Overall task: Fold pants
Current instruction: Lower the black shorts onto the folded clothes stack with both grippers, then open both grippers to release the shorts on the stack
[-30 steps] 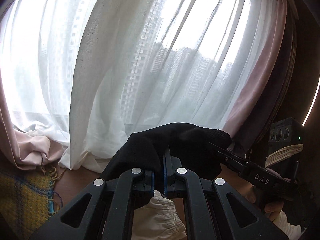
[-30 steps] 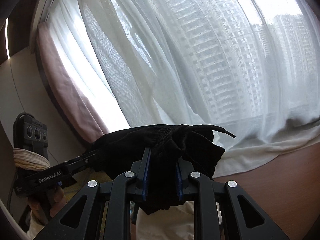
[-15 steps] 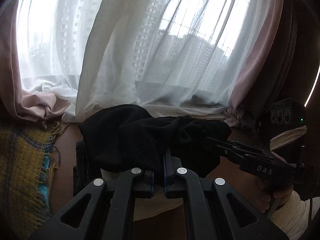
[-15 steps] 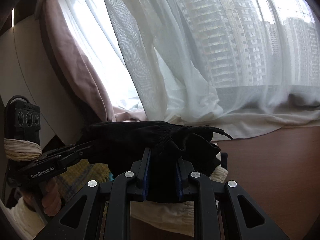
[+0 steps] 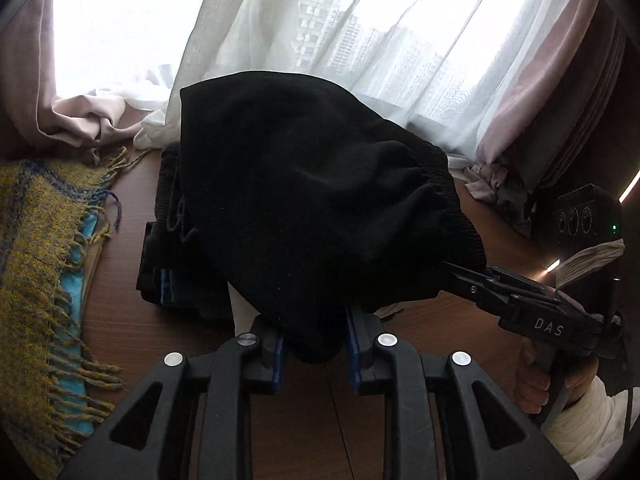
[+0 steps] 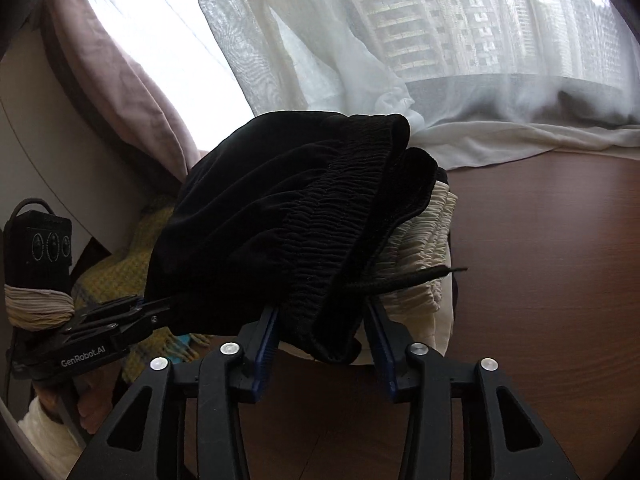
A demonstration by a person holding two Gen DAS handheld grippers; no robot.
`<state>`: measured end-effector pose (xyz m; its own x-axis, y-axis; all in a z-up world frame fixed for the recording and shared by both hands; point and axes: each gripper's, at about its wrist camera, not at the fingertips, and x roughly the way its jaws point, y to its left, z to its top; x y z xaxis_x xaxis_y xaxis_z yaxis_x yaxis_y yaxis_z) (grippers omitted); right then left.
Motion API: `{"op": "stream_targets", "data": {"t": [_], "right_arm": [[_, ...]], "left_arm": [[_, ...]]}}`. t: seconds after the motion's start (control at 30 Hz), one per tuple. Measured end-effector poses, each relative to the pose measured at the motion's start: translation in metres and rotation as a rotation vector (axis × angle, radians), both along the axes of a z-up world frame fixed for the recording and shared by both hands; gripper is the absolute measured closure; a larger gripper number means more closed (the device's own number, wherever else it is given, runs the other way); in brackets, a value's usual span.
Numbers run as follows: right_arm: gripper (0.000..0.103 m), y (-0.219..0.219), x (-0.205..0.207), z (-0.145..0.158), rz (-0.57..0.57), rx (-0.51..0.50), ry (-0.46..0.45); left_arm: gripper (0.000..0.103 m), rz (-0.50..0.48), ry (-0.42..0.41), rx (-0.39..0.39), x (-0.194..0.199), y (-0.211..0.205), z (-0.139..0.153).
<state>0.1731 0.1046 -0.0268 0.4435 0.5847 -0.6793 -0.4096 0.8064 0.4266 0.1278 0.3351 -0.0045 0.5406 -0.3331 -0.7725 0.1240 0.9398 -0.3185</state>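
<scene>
left gripper [image 5: 316,354]: jaws parted, black pants [image 5: 312,216] sagging between them
right gripper [image 6: 322,344]: jaws parted around waistband, over cream cloth [image 6: 424,248]
room: bare table [image 6: 552,264] right of jaws
writing: "DAS", "GenRobot.AI"

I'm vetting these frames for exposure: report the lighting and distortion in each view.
Left wrist: window blown out, black pants a near-featureless silhouette, fisheye edges dark. Right wrist: same backlight, yet the pants' waistband ribbing shows; towers bend at the rim.
</scene>
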Motion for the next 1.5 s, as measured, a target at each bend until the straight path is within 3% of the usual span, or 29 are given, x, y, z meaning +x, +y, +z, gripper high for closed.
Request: {"op": "stream_targets", "data": {"t": [0.17, 0.23, 0.37, 0.43, 0.47, 0.5, 0.6, 0.7, 0.8, 0.9, 0.93, 1.1, 1.27, 1.5], "right_arm": [[0.051, -0.009, -0.007, 0.012, -0.031, -0.027, 0.008], [0.048, -0.011, -0.012, 0.025, -0.052, -0.037, -0.022], [0.047, -0.022, -0.022, 0.059, -0.147, -0.049, -0.129], [0.047, -0.02, -0.018, 0.071, -0.146, -0.052, -0.196], [0.047, -0.016, -0.011, 0.073, -0.132, -0.064, -0.217], [0.047, -0.012, -0.006, 0.074, -0.125, -0.076, -0.222], [0.048, -0.005, 0.025, 0.07, -0.091, -0.04, -0.192], [0.048, -0.013, 0.055, 0.061, -0.154, 0.022, -0.118], [0.048, -0.009, 0.073, 0.054, -0.163, 0.039, -0.091], [0.054, 0.005, 0.081, 0.046, -0.111, 0.027, -0.047], [0.066, 0.008, 0.083, 0.043, -0.119, 0.009, -0.048], [0.085, 0.01, 0.094, 0.038, -0.108, -0.05, -0.068], [0.086, 0.011, 0.099, 0.047, -0.126, -0.088, -0.135], [0.086, 0.005, 0.103, 0.048, -0.194, -0.114, -0.171]], "left_arm": [[0.057, 0.005, -0.001, 0.033, -0.012, -0.001, 0.003], [0.058, 0.011, -0.011, 0.058, -0.021, -0.001, 0.009], [0.058, 0.039, -0.154, 0.088, -0.04, -0.002, 0.038], [0.063, 0.048, -0.19, 0.088, -0.038, -0.004, 0.046], [0.075, 0.036, -0.199, 0.076, -0.036, -0.005, 0.047], [0.08, 0.026, -0.193, 0.067, -0.032, -0.006, 0.046], [0.08, 0.054, -0.171, 0.084, -0.025, -0.006, 0.041], [0.079, 0.055, -0.169, 0.111, -0.025, -0.009, 0.036], [0.076, 0.017, -0.116, 0.12, -0.017, -0.017, 0.019], [0.074, 0.019, -0.06, 0.107, -0.003, -0.014, 0.001], [0.074, 0.026, -0.041, 0.1, 0.002, -0.012, -0.005], [0.073, 0.036, -0.016, 0.092, 0.013, -0.005, -0.007], [0.054, 0.034, -0.069, 0.125, 0.012, -0.012, 0.005], [0.048, 0.055, -0.041, 0.131, 0.015, -0.006, -0.005]]}}
